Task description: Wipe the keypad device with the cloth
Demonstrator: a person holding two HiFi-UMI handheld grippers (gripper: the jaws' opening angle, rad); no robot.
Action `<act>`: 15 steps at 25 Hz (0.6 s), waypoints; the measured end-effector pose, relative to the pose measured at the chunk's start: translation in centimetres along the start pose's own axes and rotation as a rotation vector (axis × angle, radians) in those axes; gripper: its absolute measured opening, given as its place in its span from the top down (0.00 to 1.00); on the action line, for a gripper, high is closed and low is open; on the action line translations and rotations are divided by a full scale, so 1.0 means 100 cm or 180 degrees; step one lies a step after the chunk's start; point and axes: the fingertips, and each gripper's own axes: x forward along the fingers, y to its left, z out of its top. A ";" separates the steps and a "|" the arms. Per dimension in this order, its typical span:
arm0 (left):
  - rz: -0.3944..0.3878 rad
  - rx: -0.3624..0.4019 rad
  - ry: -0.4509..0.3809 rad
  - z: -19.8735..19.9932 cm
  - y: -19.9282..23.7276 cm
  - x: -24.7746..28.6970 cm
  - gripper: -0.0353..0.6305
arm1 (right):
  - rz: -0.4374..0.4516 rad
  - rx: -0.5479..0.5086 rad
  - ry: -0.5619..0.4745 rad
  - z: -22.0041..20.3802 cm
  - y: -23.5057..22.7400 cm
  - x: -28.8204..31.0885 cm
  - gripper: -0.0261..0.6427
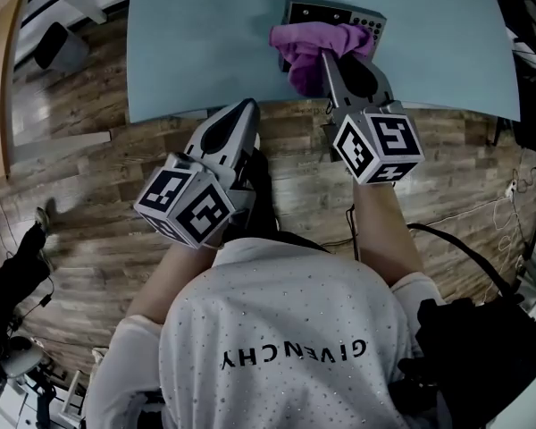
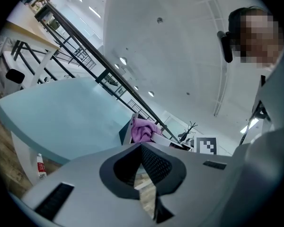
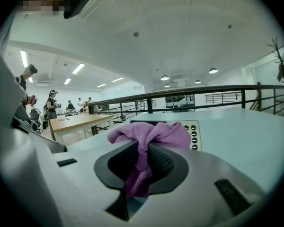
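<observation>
Right claw [image 3: 143, 150] gripping one cloth [image 3: 151, 132] on one keypad device [image 1: 338, 14]

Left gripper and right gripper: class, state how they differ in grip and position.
The right gripper clamps the purple cloth; the left gripper is shut on nothing. The right one reaches over the keypad device; the left one sits at the table's near edge. Both are grey.
</observation>
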 end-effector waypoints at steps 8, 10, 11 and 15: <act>-0.0058 0.0051 0.0006 -0.006 -0.013 -0.001 0.95 | -0.0512 0.0143 -0.0100 -0.003 -0.056 -0.027 0.86; -0.0050 0.0048 0.0007 -0.009 -0.014 -0.005 0.94 | -0.0593 0.0187 -0.0116 -0.005 -0.065 -0.032 0.86; -0.0041 0.0039 0.0002 -0.010 -0.014 -0.007 0.94 | -0.0625 0.0205 -0.0123 -0.006 -0.069 -0.034 0.86; -0.0009 0.0001 -0.0049 -0.012 -0.014 -0.018 0.94 | -0.0716 0.0247 -0.0131 -0.012 -0.078 -0.040 0.86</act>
